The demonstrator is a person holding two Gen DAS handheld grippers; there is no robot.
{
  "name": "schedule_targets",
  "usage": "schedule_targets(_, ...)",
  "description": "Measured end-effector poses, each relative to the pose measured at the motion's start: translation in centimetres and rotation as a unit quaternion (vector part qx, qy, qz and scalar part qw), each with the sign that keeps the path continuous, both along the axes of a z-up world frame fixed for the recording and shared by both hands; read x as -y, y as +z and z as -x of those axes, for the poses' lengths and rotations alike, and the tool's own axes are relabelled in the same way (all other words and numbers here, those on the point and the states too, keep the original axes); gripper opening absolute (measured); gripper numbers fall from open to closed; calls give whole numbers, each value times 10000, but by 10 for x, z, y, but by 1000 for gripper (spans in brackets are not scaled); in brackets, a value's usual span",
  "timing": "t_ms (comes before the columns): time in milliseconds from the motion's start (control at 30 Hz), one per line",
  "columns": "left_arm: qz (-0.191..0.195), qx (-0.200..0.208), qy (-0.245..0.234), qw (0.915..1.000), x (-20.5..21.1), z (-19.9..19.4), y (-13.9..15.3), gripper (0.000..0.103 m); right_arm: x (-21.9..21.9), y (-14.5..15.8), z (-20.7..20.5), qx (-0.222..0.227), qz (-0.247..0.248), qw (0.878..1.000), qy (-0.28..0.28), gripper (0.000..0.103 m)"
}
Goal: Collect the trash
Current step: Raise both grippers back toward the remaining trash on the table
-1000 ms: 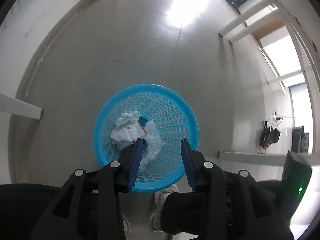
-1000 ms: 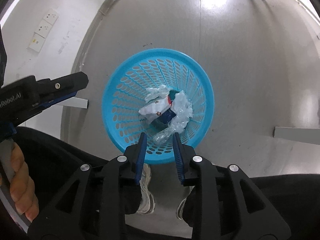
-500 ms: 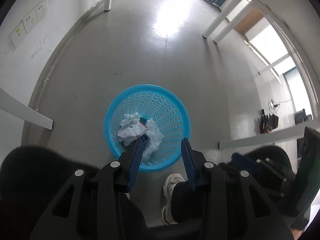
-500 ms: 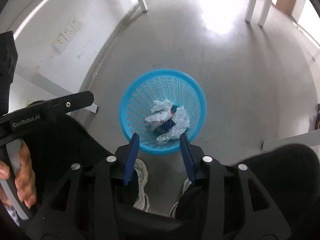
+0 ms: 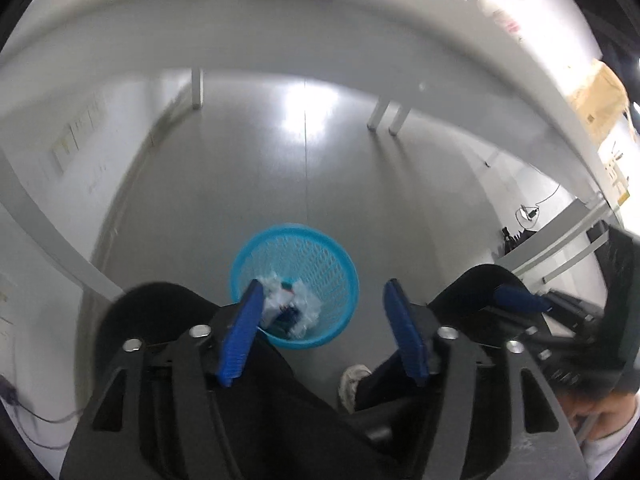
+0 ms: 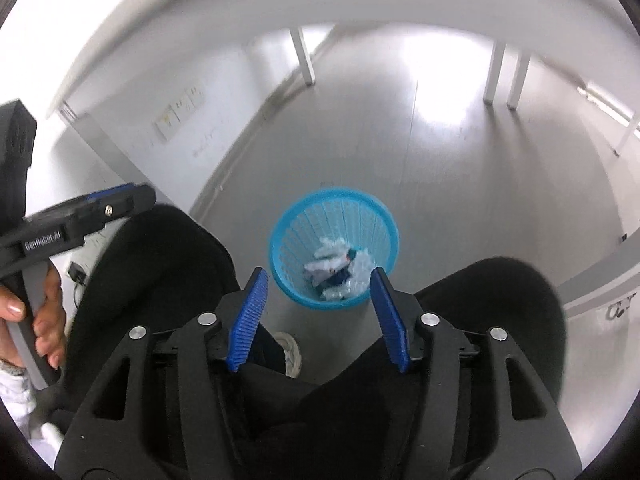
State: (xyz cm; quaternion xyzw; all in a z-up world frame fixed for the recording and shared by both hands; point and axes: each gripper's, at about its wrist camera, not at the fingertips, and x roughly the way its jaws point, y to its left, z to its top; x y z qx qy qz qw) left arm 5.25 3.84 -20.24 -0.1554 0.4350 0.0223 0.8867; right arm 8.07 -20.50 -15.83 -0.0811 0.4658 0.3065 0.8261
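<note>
Blue mesh wastebasket [image 6: 334, 258] with crumpled trash [image 6: 340, 270] at 12 o'clock; left gripper [image 5: 324, 328], right gripper [image 6: 316, 316] wide, empty; seek remaining litter.

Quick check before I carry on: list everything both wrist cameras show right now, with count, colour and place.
basket: one, blue, on the floor ahead of both grippers.
trash: a heap, white and clear with a dark blue piece, inside the basket.
floor: grey, glossy.
table legs: several, white, far side of the floor.
wall sockets: one cluster, white, wall at left.
box: one, tan, on the tabletop at upper right, blurred.
shoe: one, white, below the basket.
left gripper: black with blue pads, jaws open, empty.
right gripper: black with blue pads, jaws open, empty.
</note>
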Motion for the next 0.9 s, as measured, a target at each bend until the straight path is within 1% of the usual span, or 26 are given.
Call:
schedule_targets(33,-94,111,-4,9999,2,6,8,73,3,9,4,100,-41,9999,1,56)
schedule_targets(67,-154,208,-25,9997,3,11,14,79,7,20,9,231,-103,9997,15,60)
schedule_targets(167,-364,558,-20,9978,7,25,34,95,14,50,18,543,-267,9981,69,69)
schedule_targets(300,-469,870,21,9951,7,35,55,97,23,85,21,835,-526,9951,27,77)
schedule_targets(367,-469,970,54,9942,2,38,64,97,29,102,20,955,-668,9932,-12,83)
schedule_targets(467,-435,1183,96,9920,-2,43,81,97,36,127,18,1202,-808,9894,-41,90)
schedule_targets(567,-449,1434,161,9885,-4,45,104,97,40,149,10,1421,-864,9860,-101,92)
schedule_targets(633,-445,1543,183,9868,-5,42,116,97,40,160,2,1484,-892,9848,-99,93)
schedule_targets(733,-452,1641,203,9852,-7,35,129,97,36,175,-14,1627,-866,9828,-129,93)
schedule_targets(900,-509,1795,342,9818,-23,17,153,97,19,199,-36,1705,-868,9815,-43,94)
